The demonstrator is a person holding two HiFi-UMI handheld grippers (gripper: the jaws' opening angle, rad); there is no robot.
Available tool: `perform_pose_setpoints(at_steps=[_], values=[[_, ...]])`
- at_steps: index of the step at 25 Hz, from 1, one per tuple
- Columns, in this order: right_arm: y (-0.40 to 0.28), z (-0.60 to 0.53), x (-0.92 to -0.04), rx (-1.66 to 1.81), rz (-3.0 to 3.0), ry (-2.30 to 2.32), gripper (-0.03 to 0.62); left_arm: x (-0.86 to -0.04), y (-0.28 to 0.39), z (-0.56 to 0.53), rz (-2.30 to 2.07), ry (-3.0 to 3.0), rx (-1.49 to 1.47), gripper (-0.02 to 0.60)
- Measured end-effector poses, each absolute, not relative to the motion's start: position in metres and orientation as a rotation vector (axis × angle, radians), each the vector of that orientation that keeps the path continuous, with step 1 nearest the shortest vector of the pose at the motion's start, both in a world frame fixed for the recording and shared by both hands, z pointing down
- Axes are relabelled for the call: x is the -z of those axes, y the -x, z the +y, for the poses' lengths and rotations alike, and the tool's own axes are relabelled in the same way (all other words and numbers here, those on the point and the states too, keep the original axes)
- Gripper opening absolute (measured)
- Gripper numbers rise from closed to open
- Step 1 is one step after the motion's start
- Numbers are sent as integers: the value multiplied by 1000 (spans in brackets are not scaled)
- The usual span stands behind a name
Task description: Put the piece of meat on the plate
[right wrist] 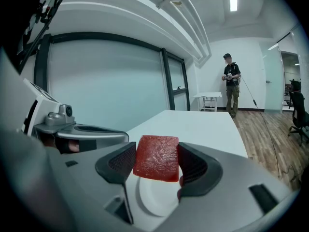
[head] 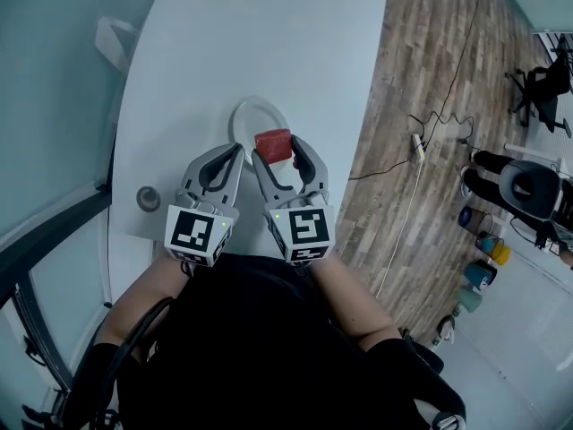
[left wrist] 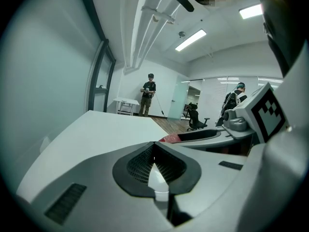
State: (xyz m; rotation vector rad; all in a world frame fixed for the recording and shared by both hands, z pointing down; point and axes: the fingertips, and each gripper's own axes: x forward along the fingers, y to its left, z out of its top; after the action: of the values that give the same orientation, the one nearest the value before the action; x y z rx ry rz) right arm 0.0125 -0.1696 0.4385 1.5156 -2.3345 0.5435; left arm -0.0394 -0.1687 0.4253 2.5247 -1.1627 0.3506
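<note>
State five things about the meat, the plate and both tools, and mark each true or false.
1. The right tool grips the red piece of meat. True.
2. The meat lies flat on the plate. False: it stands on edge between the jaws, over the plate.
3. The left tool is open around the plate's rim. False: its jaws are together, holding nothing.
4. The white plate sits on the white table. True.
5. Other food lies on the plate. False: what shows of it is bare.
</note>
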Motion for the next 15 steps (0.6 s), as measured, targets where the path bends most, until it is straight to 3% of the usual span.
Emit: perform_pose_setpoints(at_steps=[15], values=[[-18,-173,-484,-599,-2239,-1479,278,-458,34,-172,-1145,-2488,-425,3]])
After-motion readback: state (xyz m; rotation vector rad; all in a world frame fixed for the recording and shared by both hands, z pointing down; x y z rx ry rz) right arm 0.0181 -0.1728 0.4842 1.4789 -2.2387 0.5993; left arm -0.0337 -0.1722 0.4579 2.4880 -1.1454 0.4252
